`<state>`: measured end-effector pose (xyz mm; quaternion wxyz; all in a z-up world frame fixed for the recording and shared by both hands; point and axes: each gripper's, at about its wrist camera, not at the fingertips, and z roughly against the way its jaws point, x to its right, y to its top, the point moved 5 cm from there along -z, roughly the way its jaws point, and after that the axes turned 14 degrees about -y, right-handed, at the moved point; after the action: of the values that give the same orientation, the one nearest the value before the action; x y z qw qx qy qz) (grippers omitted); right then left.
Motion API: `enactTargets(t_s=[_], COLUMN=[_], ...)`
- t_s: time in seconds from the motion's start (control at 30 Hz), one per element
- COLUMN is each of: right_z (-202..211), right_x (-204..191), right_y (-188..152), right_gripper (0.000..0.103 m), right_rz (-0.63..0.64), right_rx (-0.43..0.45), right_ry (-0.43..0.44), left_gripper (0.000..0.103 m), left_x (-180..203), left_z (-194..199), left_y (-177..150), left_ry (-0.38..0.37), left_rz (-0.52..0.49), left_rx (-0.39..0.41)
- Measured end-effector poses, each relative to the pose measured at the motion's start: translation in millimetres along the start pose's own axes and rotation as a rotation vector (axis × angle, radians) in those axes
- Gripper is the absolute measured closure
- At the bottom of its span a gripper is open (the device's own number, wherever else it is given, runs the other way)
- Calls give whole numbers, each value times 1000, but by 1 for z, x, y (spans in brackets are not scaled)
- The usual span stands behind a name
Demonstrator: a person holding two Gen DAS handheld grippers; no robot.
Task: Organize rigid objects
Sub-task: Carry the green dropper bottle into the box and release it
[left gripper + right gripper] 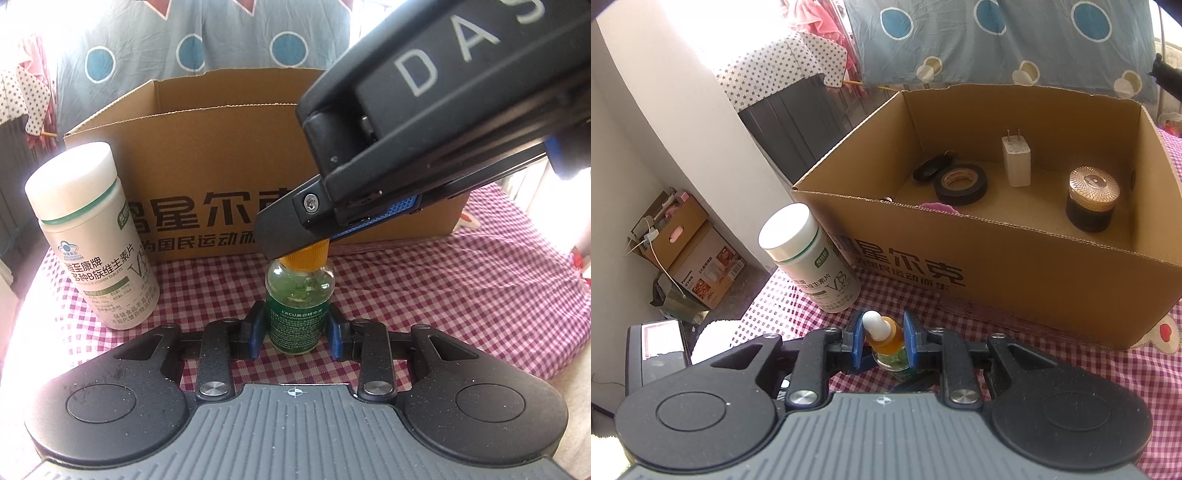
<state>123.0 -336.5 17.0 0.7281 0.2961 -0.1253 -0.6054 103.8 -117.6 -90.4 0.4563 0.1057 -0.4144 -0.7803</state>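
The right gripper [884,341] had its blue pads set narrow about the orange collar and white bulb of the dropper bottle [886,347], at the lower centre of the right wrist view; whether they pressed it or only flanked it could not be told. The left gripper [295,330] stood with its pads either side of the same bottle [297,314], a sliver of gap on each side, so it seemed to guard rather than hold. The bottle stood upright on the checked cloth [443,295], in front of the cardboard box [1052,266]. The risk lay in the small, rounded top: a loose pinch there could let the glass slip or swing and drop on the lift. A sideways sweep might also knock the white pill bottle [92,236] at left, or catch the box's near wall.
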Motion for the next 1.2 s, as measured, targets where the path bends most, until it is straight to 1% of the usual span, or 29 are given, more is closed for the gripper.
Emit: enactTargets(t_s=[0.2, 0.4, 0.93, 1.07, 1.2], right_z=[-3, -3, -3, 10, 32], right_x=[-1, 1, 0, -2, -5], right_y=[0, 1, 3, 6, 12], right_gripper=[78, 78, 79, 79, 79], right_rz=[20, 13, 7, 17, 27], right_rx=[-13, -15, -16, 8, 52], right_ry=[-10, -9, -3, -1, 15], left_gripper=[71, 71, 71, 71, 71], left_x=[-2, -3, -3, 0, 9], left_z=[0, 0, 4, 16, 38], left_y=[0, 1, 0, 6, 18], left_ry=[0, 0, 12, 15, 32], left_rz=[-5, 8, 5, -9, -46], left_rx=[1, 7, 20, 43, 79])
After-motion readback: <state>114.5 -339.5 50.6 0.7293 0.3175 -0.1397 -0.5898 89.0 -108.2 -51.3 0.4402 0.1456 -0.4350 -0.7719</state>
